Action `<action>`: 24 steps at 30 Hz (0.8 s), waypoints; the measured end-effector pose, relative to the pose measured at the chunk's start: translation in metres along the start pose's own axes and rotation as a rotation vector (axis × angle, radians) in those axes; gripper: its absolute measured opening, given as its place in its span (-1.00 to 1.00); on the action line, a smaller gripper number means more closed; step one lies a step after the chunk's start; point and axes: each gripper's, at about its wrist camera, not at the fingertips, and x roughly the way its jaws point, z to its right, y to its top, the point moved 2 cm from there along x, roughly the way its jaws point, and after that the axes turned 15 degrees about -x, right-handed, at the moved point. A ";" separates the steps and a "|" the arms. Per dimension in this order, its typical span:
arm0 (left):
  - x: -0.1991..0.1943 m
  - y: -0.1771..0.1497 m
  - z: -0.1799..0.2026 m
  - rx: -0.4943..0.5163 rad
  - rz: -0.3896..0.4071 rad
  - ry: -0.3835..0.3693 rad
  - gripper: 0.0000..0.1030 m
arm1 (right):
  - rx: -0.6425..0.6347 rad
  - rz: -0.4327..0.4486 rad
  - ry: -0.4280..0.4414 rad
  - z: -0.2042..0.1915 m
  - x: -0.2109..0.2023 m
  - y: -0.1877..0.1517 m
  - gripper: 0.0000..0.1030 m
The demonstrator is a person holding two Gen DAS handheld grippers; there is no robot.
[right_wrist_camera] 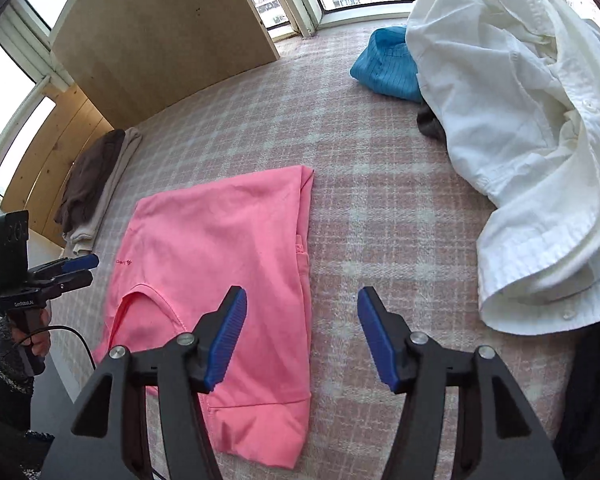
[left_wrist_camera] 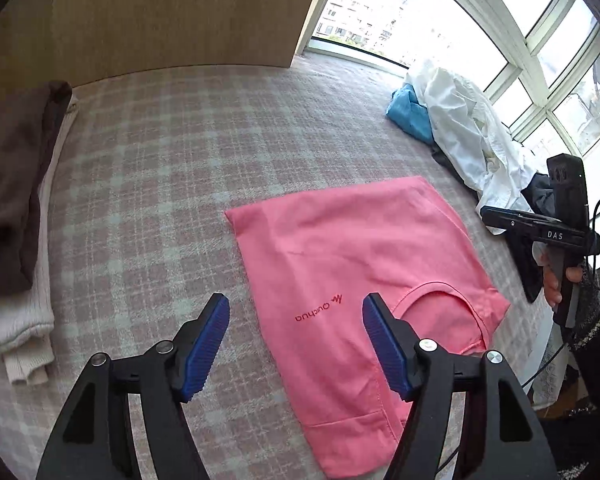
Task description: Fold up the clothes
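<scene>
Plaid bed [left_wrist_camera: 188,152]: pink shirt [left_wrist_camera: 352,264] collar nearest.

One pink shirt [left_wrist_camera: 352,260], two tools [left_wrist_camera: 296,312] [right_wrist_camera: 302,312], four other garments.

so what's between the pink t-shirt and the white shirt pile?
Nothing: just bare plaid bed cover between the pink t-shirt and the white shirt, clearest in the right wrist view. The open right gripper hovers over that strip.

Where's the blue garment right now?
The blue garment lies at the far end of the checked bedcover near the window, partly tucked under the white shirt, right of centre in both views.
</scene>
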 end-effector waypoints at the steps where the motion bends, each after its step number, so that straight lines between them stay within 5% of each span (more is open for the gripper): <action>1: 0.001 -0.009 -0.003 -0.027 -0.008 0.001 0.32 | 0.020 -0.009 0.003 0.000 0.005 -0.003 0.11; 6: 0.014 -0.032 -0.004 -0.074 -0.024 0.011 0.32 | -0.028 0.041 -0.003 -0.012 0.013 -0.010 0.31; 9: 0.021 -0.032 -0.004 -0.090 -0.006 0.021 0.31 | -0.103 0.061 -0.017 -0.023 0.016 -0.014 0.65; 14: 0.027 -0.031 -0.006 -0.123 -0.002 0.022 0.31 | -0.197 0.062 -0.035 -0.038 0.022 -0.016 0.67; 18: 0.031 -0.035 0.004 -0.060 -0.037 0.021 0.31 | -0.165 0.076 0.095 -0.038 0.020 -0.015 0.61; 24: 0.036 -0.040 0.018 0.006 -0.069 0.017 0.31 | -0.217 0.033 0.133 -0.044 0.023 -0.014 0.59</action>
